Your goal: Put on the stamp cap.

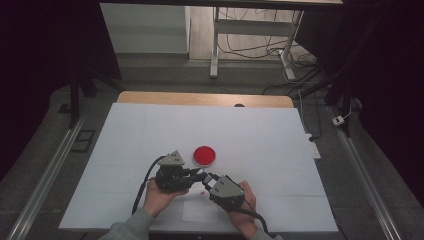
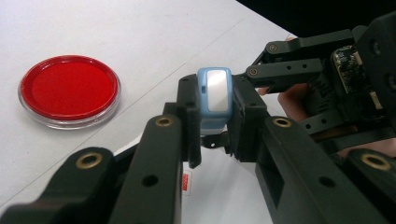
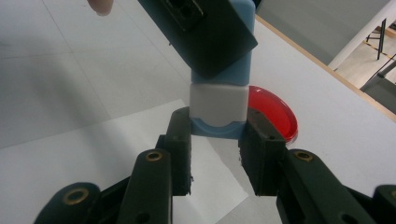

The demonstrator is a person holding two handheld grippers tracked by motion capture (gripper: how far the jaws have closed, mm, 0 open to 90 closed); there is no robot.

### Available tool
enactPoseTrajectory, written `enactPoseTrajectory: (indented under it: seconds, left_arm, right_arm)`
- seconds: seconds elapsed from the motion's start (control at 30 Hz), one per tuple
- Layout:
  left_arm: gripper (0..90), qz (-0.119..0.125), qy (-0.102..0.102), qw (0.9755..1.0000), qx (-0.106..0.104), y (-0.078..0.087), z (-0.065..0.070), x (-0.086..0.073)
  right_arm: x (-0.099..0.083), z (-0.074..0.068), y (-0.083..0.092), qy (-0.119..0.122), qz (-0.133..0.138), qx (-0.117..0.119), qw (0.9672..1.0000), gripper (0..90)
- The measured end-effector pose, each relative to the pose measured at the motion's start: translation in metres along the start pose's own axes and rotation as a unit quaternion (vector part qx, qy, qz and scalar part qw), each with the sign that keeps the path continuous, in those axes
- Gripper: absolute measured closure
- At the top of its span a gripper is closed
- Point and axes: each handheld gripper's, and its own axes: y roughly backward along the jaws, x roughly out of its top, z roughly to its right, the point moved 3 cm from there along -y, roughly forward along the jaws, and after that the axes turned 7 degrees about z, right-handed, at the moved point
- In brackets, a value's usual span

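Observation:
A small light-blue block (image 2: 214, 95) with a white band (image 3: 217, 102) is held between both grippers, low over the white table. My left gripper (image 2: 215, 109) is shut on its upper blue body. My right gripper (image 3: 217, 135) is shut on its rounded blue end just below the white band. In the high view the two grippers meet tip to tip at the block (image 1: 204, 176), the left gripper (image 1: 199, 175) coming from the left and the right gripper (image 1: 209, 179) from the right. A round red dish (image 1: 204, 155) lies just beyond them.
The red dish (image 2: 69, 89) has a clear rim and sits flat on the white table cover (image 1: 150, 135). A white paper sheet (image 1: 202, 210) lies under the hands near the front edge, with a small red mark (image 1: 201, 192) on it. Desk legs and cables stand on the floor behind the table.

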Motion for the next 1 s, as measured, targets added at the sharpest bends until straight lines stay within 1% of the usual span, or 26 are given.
enactPoseTrajectory:
  seconds: [0.1,0.13,0.17,0.27,0.33,0.37,0.4,0.43,0.47,0.6,0.67,0.83,1.0]
  left_arm:
    - [76.2,-0.002,-0.006,1.0000,0.007,0.000,0.001,0.000]
    - [76.1,0.001,-0.008,0.9999,0.009,0.001,0.001,0.001]
    - [76.1,0.002,-0.008,0.9999,0.008,0.002,0.001,0.002]
    - [76.1,0.002,-0.014,0.9998,0.011,0.002,0.002,0.002]
    - [76.1,0.002,-0.019,0.9996,0.018,0.002,0.003,0.002]
    - [76.0,0.003,-0.023,0.9995,0.021,0.002,0.003,0.003]
    - [76.0,0.008,-0.022,0.9995,0.022,0.004,0.003,0.003]
    - [76.1,0.010,-0.023,0.9994,0.022,0.005,0.002,0.004]
    - [76.1,0.012,-0.023,0.9994,0.023,0.007,0.002,0.004]
    - [76.0,0.023,-0.020,0.9992,0.026,0.012,-0.001,0.007]
    - [76.0,0.025,-0.019,0.9991,0.027,0.015,-0.003,0.008]
    - [76.0,0.034,-0.021,0.9988,0.030,0.022,-0.006,0.009]
    - [76.0,0.034,-0.028,0.9982,0.040,0.027,-0.009,0.010]
  right_arm:
    - [-0.001,0.001,-0.001,-0.004,0.002,0.007,1.0000,64.8]
    - [-0.001,0.001,-0.001,-0.005,0.003,0.010,0.9999,64.7]
    - [-0.002,0.002,-0.001,-0.004,0.000,0.010,0.9999,64.5]
    - [-0.004,0.004,-0.001,-0.022,0.007,0.022,0.9995,63.1]
    - [-0.004,0.006,-0.001,-0.027,0.006,0.026,0.9993,61.4]
    - [-0.005,0.006,-0.001,-0.030,0.005,0.029,0.9991,58.9]
    - [-0.006,0.006,-0.001,-0.032,0.005,0.031,0.9990,56.9]
    - [-0.007,0.007,-0.001,-0.035,0.000,0.035,0.9988,56.2]
    - [-0.008,0.008,-0.001,-0.038,0.001,0.037,0.9986,56.0]
    - [-0.011,0.013,0.003,-0.064,0.001,0.047,0.9969,52.1]
    - [-0.013,0.016,0.006,-0.070,0.000,0.047,0.9964,51.1]
    - [-0.020,0.029,0.016,-0.091,-0.010,0.047,0.9947,48.9]
    - [-0.030,0.046,0.033,-0.107,-0.017,0.031,0.9937,48.9]
